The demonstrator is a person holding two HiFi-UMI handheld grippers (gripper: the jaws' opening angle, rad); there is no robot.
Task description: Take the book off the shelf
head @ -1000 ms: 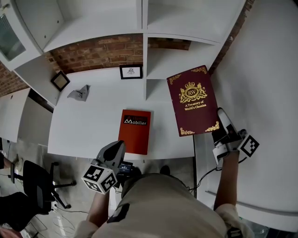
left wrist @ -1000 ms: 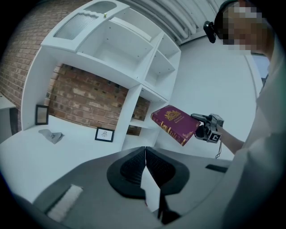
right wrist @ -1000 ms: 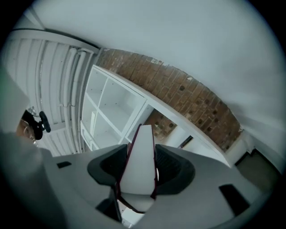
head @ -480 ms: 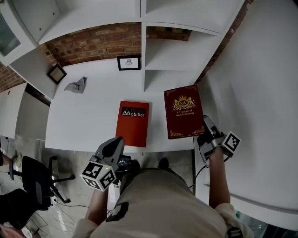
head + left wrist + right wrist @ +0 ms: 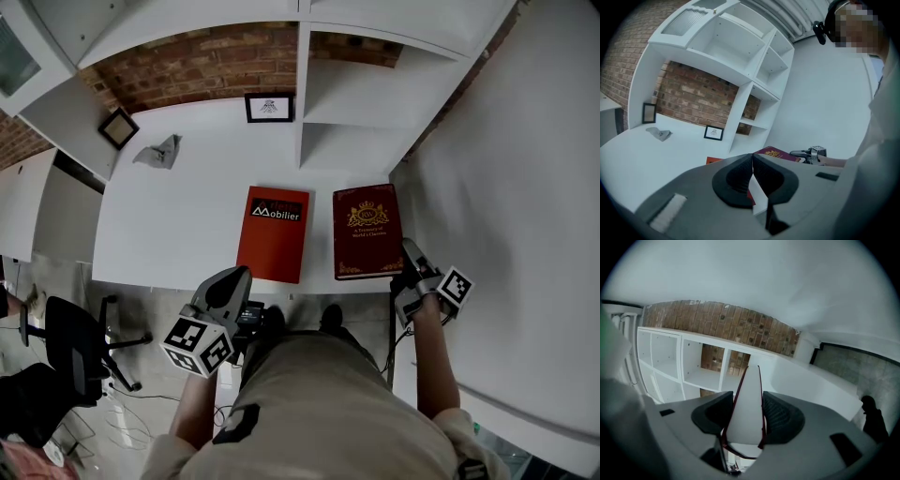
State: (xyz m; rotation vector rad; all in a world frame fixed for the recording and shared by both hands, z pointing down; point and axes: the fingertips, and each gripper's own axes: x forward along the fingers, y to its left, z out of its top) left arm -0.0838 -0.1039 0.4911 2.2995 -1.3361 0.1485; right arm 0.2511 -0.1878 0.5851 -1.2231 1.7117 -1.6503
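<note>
Maroon book [image 5: 367, 232]: cover up at the right end of the white bench [image 5: 178, 234], just beside a red book [image 5: 273, 232]. Your right hand-held gripper [image 5: 407, 267] clamps its near right corner. Your left hand-held gripper [image 5: 225, 292] hangs closed and empty, off the bench's front edge.

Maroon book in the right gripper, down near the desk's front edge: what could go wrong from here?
1. The right gripper pinches the maroon book only near its near right corner, so the book could twist or slip in the jaws.
2. Its near edge lies close to the front edge of the desk; a pull toward the person might drag it off.
3. The red book lies close beside it, and a sideways nudge could shove that one.
</note>
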